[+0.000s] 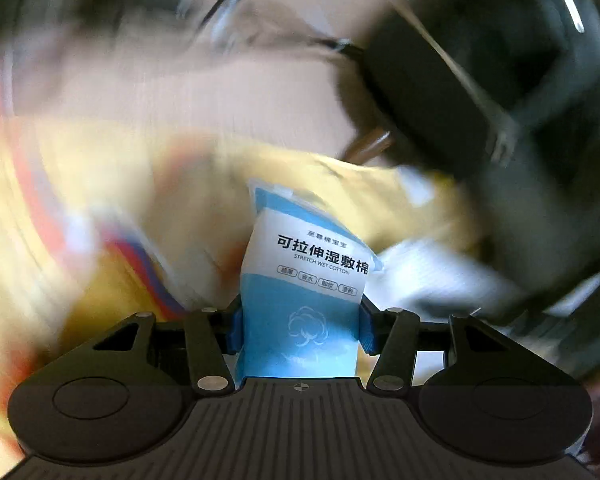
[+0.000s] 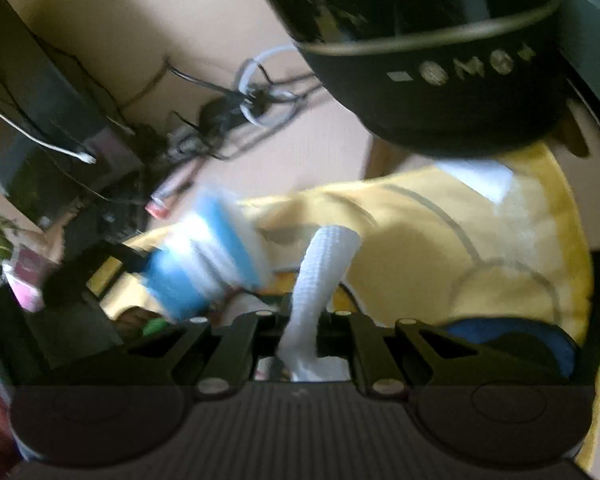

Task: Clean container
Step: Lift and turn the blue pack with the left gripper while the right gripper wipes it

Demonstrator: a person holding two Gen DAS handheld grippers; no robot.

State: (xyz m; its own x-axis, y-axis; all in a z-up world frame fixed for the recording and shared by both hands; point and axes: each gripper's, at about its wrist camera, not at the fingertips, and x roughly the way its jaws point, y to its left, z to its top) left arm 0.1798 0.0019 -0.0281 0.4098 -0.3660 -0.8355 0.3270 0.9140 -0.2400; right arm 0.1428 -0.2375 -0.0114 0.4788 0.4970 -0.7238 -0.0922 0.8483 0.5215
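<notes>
**Wipe drawn, pack steadied, container waiting above**

Left wrist view: the left claw [image 1: 300,328] is closed on the lower part of a blue-and-white plastic pack of stretch wet cotton [image 1: 304,280], its blue pads pressed against both sides so the pack stands upright with its top pointing away. That hold makes sense as an anchor — a soft pack has to be pinned if a sheet is to come free of it. Behind it lies a yellow cloth with red and blue stripes [image 1: 100,200], heavily blurred. At upper right looms the large black rounded container with a thin gold band [image 1: 440,92], also blurred.

Right wrist view: the right claw [image 2: 304,332] is closed on a strip of white textured wet cotton [image 2: 320,280], which rises from between the jaws as a loose roll — gripped at one end, I judge, so the free end can do the wiping. The pack shows to the left, smeared by motion. The black container fills the upper right, above the yellow cloth and well apart from the strip; it has not been touched by the cotton yet. A tangle of dark cables [image 2: 236,108] lies on the beige table [image 2: 320,148] beyond.
</notes>
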